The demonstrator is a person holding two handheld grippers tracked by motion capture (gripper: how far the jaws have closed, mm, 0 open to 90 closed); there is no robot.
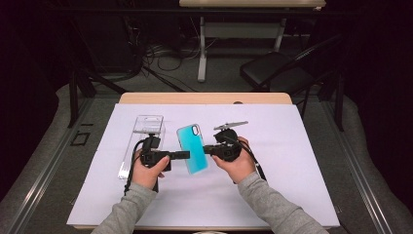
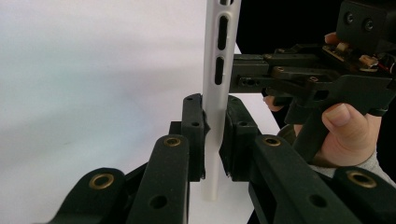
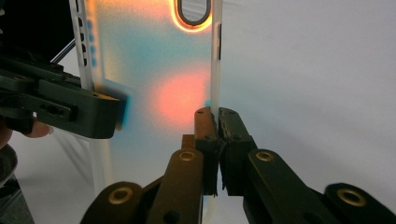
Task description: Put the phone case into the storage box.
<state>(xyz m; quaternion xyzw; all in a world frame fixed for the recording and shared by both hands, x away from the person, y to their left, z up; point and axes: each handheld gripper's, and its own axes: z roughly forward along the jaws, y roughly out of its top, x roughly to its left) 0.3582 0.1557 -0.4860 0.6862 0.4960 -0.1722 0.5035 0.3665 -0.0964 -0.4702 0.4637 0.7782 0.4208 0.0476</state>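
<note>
Teal phone case (image 1: 192, 148) held level, each hand-held gripper, left (image 1: 187, 155) and right (image 1: 205, 149), clamping an edge.

White phone case (image 2: 215, 93) upright and edge-on, clamped between the left gripper (image 2: 215, 135) jaws, right gripper (image 2: 247, 72) gripping its far side, white table (image 2: 93, 70)

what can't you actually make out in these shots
- Clear plastic box, high view: its contents; too transparent and small, and the left gripper covers part.
- Phone case, right gripper view: its top, cut off by the frame edge.
- Phone case, left gripper view: its face; seen edge-on.
</note>
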